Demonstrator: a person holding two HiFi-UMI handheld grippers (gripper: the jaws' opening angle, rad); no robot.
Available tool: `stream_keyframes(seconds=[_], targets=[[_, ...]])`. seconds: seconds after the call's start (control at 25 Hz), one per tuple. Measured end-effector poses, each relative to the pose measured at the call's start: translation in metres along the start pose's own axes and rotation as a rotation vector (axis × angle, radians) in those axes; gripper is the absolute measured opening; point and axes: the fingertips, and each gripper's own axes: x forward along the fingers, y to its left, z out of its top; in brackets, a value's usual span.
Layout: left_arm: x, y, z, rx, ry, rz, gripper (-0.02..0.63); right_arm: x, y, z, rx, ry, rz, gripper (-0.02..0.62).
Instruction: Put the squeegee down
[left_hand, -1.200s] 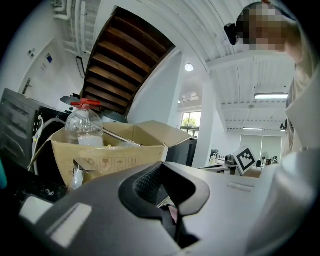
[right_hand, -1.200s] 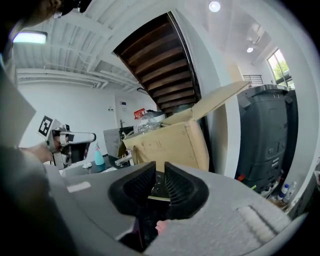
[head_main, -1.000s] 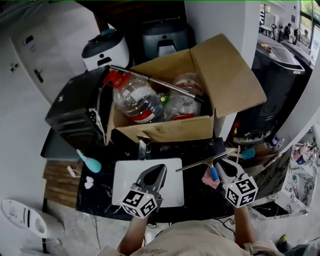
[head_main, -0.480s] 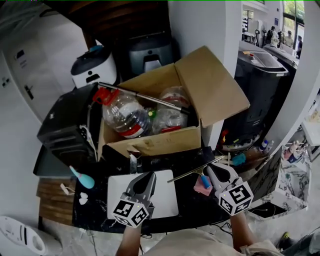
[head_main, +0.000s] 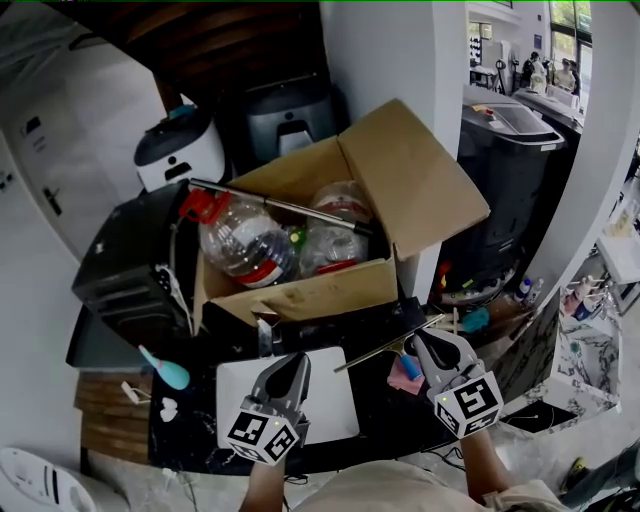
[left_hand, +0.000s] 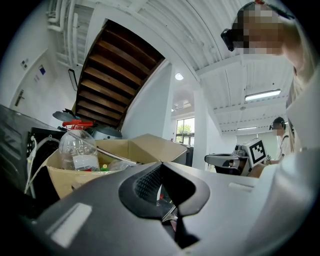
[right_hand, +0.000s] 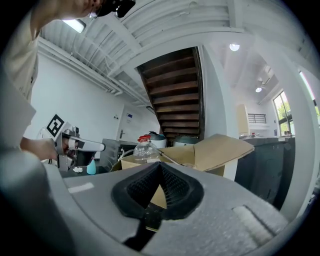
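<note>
The squeegee (head_main: 385, 348) lies on the dark counter, its metal blade slanting from the white board's corner up to the right. Its blue handle (head_main: 409, 364) rests on a pink cloth (head_main: 403, 380). My right gripper (head_main: 425, 340) hovers just right of the handle. Its jaws are shut with nothing between them, as the right gripper view (right_hand: 160, 164) also shows. My left gripper (head_main: 292, 360) is held over the white board (head_main: 325, 405), shut and empty, with its tips (left_hand: 160, 164) meeting.
An open cardboard box (head_main: 300, 292) holding a large clear bottle (head_main: 235, 245) and a metal rod stands behind the counter. A black appliance (head_main: 125, 270) sits at the left and a teal tool (head_main: 165, 370) on the counter's left end. A dark bin (head_main: 510, 190) is at the right.
The right gripper's jaws have closed empty, and it has lifted off the blue handle. The squeegee stays lying against the white board's corner. The left gripper has risen slightly.
</note>
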Motion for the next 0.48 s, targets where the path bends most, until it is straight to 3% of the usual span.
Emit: stream_keyframes(seconds=[0.24, 0.48], targets=[[-0.001, 0.002, -0.003, -0.005, 0.028, 0.0, 0.014, -0.005, -0.006, -0.006, 0.125, -0.021, -0.001, 0.002], [-0.002, 0.002, -0.015, -0.019, 0.029, -0.016, 0.014, -0.002, 0.002, -0.02, 0.096, 0.023, -0.001, 0.002]])
